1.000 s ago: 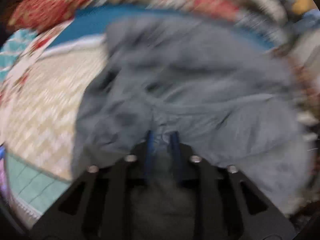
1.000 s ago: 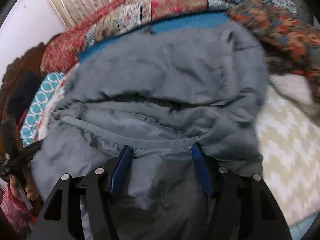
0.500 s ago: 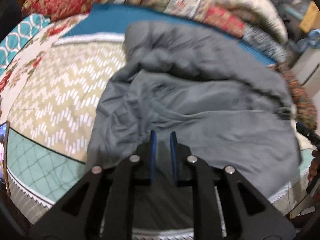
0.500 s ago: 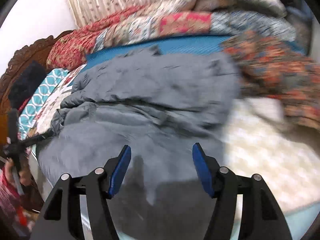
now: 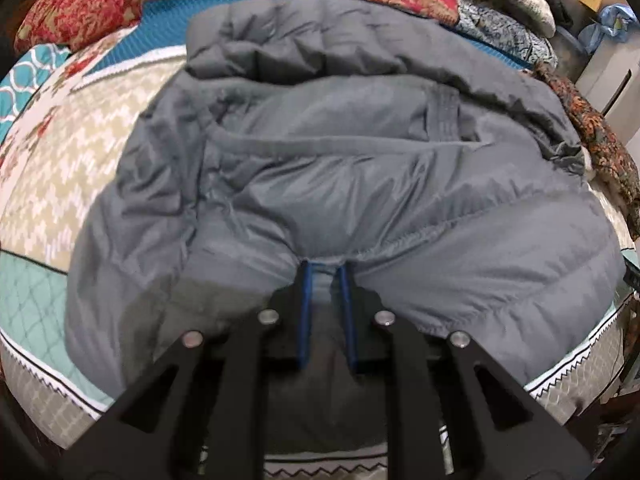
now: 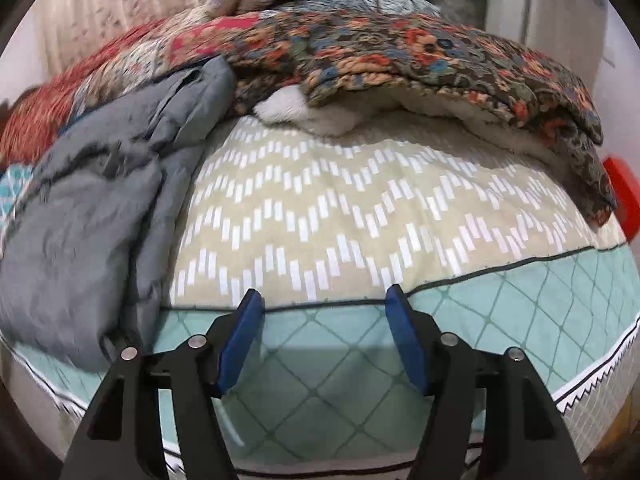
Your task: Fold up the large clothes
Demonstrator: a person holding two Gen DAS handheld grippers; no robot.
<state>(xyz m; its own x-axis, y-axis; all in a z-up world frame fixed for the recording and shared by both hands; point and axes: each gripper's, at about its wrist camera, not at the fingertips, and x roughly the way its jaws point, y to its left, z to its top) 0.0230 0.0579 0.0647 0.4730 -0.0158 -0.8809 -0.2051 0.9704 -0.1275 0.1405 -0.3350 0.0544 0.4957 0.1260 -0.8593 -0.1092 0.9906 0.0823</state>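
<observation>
Mid-fold on a grey puffer jacket (image 5: 360, 184); it lies bunched on the bed (image 6: 360, 208), partly doubled over itself, near the front edge of the mattress, with a pile of patterned quilts (image 6: 400, 52) behind it; judged as the step after a first fold, with the shape not yet squared. Left tongs (image 5: 324, 280) narrow, blue pads nipped on a quilted seam or hem edge of the jacket at its near side, fabric visibly pinched between them; tool angled steeply down at the garment, black frame filling the bottom of the left view. Right tongs (image 6: 324, 312) moderately apart with nothing between them, only the teal diamond-stitched border (image 6: 320, 380) of the bedcover showing through the gap; they hang over bare cover to the side of the jacket, which sits at the left of the right view, not touching it; also pitched down. Jacket in the right view (image 6: 92, 200) looks slumped, with one flap draped toward the mattress edge. Next move probably calls for the right tongs to go to the jacket and find a free hem or sleeve edge opposite the left grip, pinch it, then both lift and carry it over together; puffy slick shell may slip from a shallow pinch, so a deep bite on a seam seems wise; the person's hands are not visible in either view.
</observation>
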